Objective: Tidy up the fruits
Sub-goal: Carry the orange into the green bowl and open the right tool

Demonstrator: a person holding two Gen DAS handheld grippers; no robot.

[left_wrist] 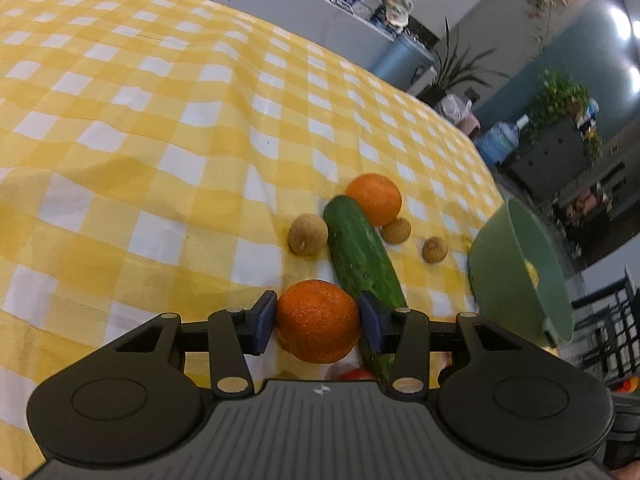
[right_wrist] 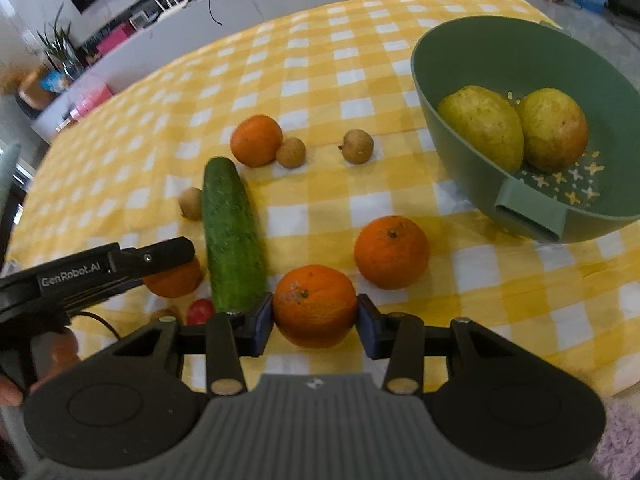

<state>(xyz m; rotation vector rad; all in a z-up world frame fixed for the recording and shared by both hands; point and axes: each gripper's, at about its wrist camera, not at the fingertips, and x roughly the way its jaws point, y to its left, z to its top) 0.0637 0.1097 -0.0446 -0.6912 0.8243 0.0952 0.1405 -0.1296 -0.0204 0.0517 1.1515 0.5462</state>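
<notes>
Your left gripper (left_wrist: 319,322) pinches an orange (left_wrist: 318,320), both pads against its sides, just beside the near end of the cucumber (left_wrist: 362,256). Your right gripper (right_wrist: 315,318) clamps a second orange (right_wrist: 314,306) on the cucumber's other side. A third orange (right_wrist: 391,251) lies just past that one, toward the green bowl (right_wrist: 528,210). Beyond the cucumber's far tip sit another orange (right_wrist: 256,140) and small brown fruits. Farther still, the checked tablecloth (right_wrist: 320,64) lies open to its far edge.
</notes>
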